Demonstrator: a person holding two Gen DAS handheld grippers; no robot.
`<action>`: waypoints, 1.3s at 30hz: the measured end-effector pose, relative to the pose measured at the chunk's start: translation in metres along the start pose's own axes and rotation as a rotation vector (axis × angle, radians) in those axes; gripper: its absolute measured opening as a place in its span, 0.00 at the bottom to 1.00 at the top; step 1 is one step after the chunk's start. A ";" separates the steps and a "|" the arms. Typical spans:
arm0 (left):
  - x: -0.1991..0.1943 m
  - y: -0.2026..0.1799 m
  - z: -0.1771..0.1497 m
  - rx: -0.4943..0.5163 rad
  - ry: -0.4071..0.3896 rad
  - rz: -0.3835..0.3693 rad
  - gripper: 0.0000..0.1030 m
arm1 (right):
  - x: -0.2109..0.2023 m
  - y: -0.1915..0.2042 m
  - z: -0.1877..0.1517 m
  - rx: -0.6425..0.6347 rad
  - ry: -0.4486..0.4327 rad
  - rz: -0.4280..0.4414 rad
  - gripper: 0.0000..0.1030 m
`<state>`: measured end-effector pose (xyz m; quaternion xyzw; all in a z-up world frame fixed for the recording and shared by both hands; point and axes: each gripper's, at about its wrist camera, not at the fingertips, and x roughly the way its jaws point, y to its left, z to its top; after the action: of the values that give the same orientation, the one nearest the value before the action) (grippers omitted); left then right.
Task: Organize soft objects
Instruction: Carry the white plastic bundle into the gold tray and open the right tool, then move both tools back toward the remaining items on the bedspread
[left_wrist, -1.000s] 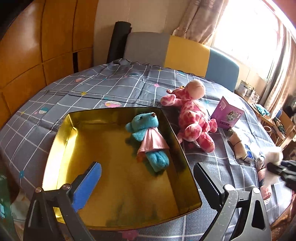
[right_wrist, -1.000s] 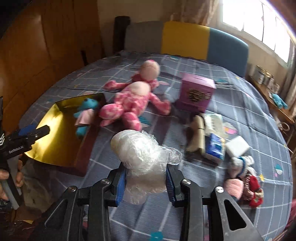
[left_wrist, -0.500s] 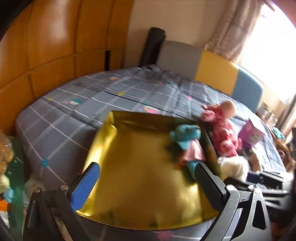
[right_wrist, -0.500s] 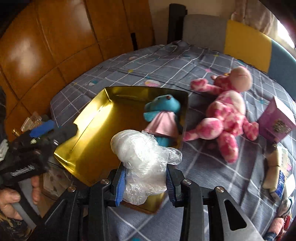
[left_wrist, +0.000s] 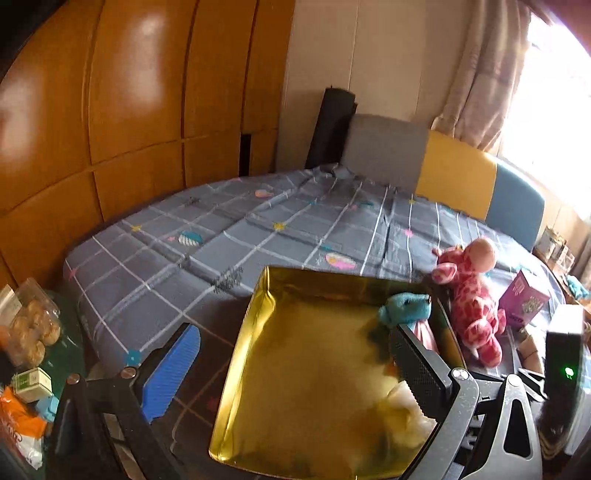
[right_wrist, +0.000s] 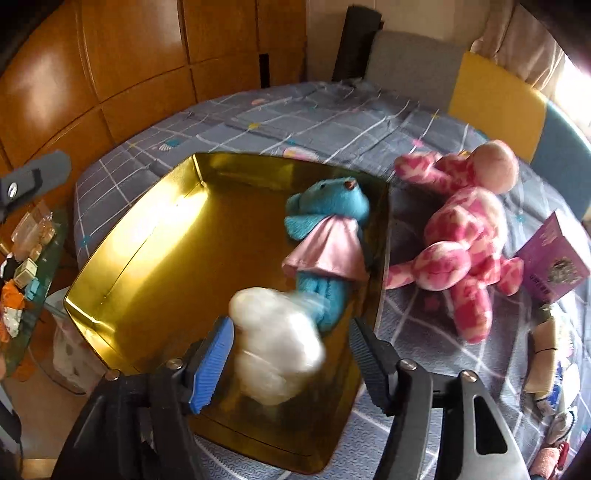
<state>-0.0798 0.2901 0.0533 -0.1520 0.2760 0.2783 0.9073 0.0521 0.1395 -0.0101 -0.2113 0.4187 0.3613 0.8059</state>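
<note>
Right wrist view: the right gripper (right_wrist: 290, 360) is spread wide, and the blurred white plush (right_wrist: 277, 345) sits loose between its fingers, over the gold tin (right_wrist: 147, 229), the blue teddy (right_wrist: 325, 240) just ahead. Left gripper (left_wrist: 295, 363) hangs spread too, gripping nothing, tin straight ahead, pink giraffe (left_wrist: 472, 302) off right.

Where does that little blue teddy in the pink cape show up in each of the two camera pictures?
Left wrist view: the blue teddy peeks out at right of centre, against the gold tray's right wall, partly hidden by a gripper finger.
Right wrist view: the teddy lies in full view at centre, inside the tray.
Shared landmark: the pink giraffe, just right of the tray.
</note>
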 end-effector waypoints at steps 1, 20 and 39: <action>-0.002 -0.002 0.001 0.004 -0.016 0.002 1.00 | -0.005 0.001 -0.002 -0.006 -0.019 -0.018 0.65; -0.024 -0.066 -0.018 0.183 0.003 -0.219 1.00 | -0.066 -0.045 -0.050 0.115 -0.165 -0.196 0.65; -0.019 -0.180 -0.040 0.373 0.109 -0.446 1.00 | -0.109 -0.194 -0.138 0.449 -0.089 -0.371 0.65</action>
<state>-0.0034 0.1214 0.0541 -0.0542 0.3307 0.0081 0.9422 0.0845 -0.1200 0.0104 -0.0848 0.4067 0.1149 0.9023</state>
